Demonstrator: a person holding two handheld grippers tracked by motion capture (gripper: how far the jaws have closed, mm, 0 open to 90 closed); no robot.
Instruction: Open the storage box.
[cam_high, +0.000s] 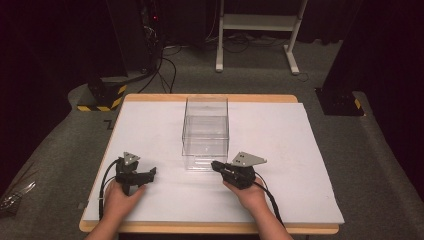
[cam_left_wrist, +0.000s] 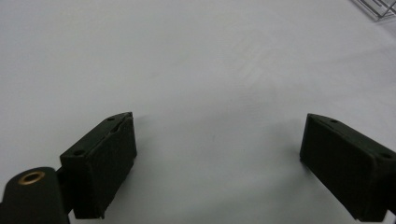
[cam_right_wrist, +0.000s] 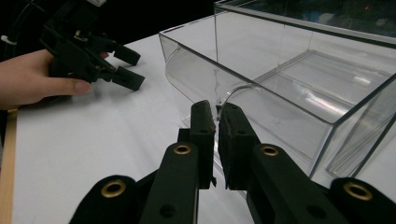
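Clear plastic box (cam_high: 205, 133) upright, open top, standing at mid-table on white sheet (cam_high: 300, 165). Right hand (cam_high: 250, 192) low at near edge, wrist flat to the sheet, right gripper (cam_high: 216, 164) pointed left-forward at the box's near right corner. Jaws nearly together, pinching a thin clear tab or wall edge at that corner (cam_right_wrist: 216, 108); exact contact hard to tell through the plastic. Left hand (cam_high: 120, 197) resting on the sheet well left of the box, palm over the body of left gripper (cam_high: 151, 172), nose aimed right toward the box. Jaws spread wide, nothing between, bare sheet (cam_left_wrist: 196, 70) beneath.
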